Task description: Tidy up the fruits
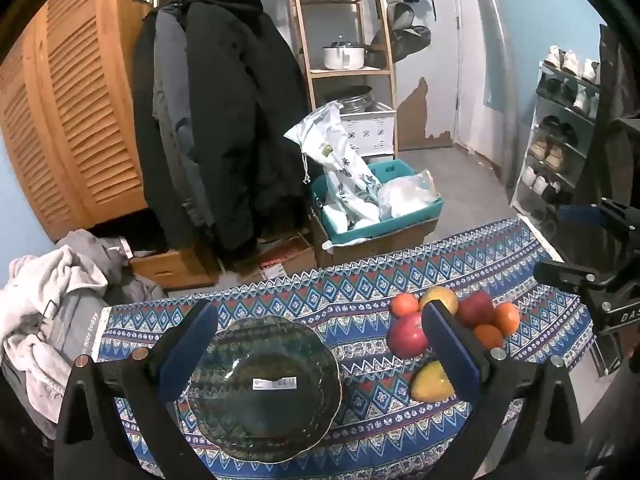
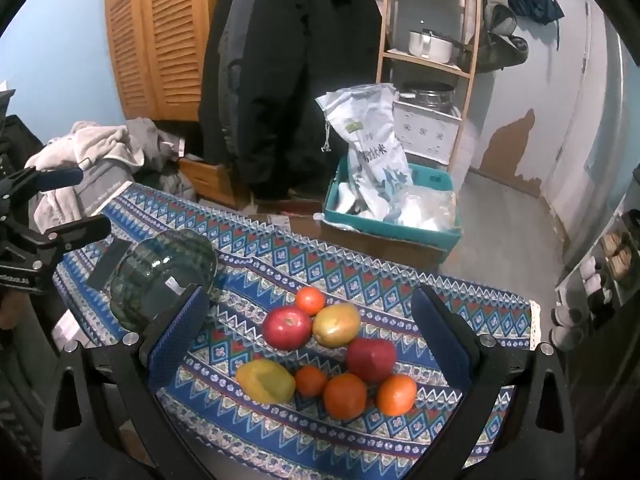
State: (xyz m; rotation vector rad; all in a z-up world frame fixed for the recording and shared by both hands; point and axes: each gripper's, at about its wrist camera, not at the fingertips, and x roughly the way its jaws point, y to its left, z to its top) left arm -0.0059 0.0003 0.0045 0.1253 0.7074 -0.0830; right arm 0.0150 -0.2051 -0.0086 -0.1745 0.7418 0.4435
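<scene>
Left wrist view: left gripper (image 1: 320,344) hangs over the tabletop (image 1: 360,292), jaws wide apart, nothing between them but the glass bowl (image 1: 264,388) below, which sits empty on the patterned cloth with a barcode sticker on its bottom. Fruit pile lies just right of the bowl: red apple (image 1: 407,334) near the right finger, a yellow mango (image 1: 432,380) closest to the camera and partly hidden by that finger, second mango (image 1: 440,298) behind it, second red apple (image 1: 476,307), oranges (image 1: 506,318) at the far and right sides. Right gripper (image 1: 576,244) shows at the right edge, fingers spread apart, above the tabletop's right end. Background: black coat (image 1: 224,120) on a rail, teal crate (image 1: 380,208) with bags, wooden shelf (image 1: 344,40) with a pot. Right wrist view: right gripper (image 2: 316,328) is above the fruit, jaws wide apart, holding nothing. Between the fingers on the cloth: red apple (image 2: 287,328) touching a mango (image 2: 336,325), small orange (image 2: 310,301) behind them, second apple (image 2: 371,360), second mango (image 2: 266,380) front left, three oranges (image 2: 345,396) in a row at the front. Glass bowl (image 2: 160,272) sits left of the fruit, apart from it. Left gripper (image 2: 68,204) is at the left edge, fingers apart, above the bowl side of the tabletop (image 2: 460,300).
</scene>
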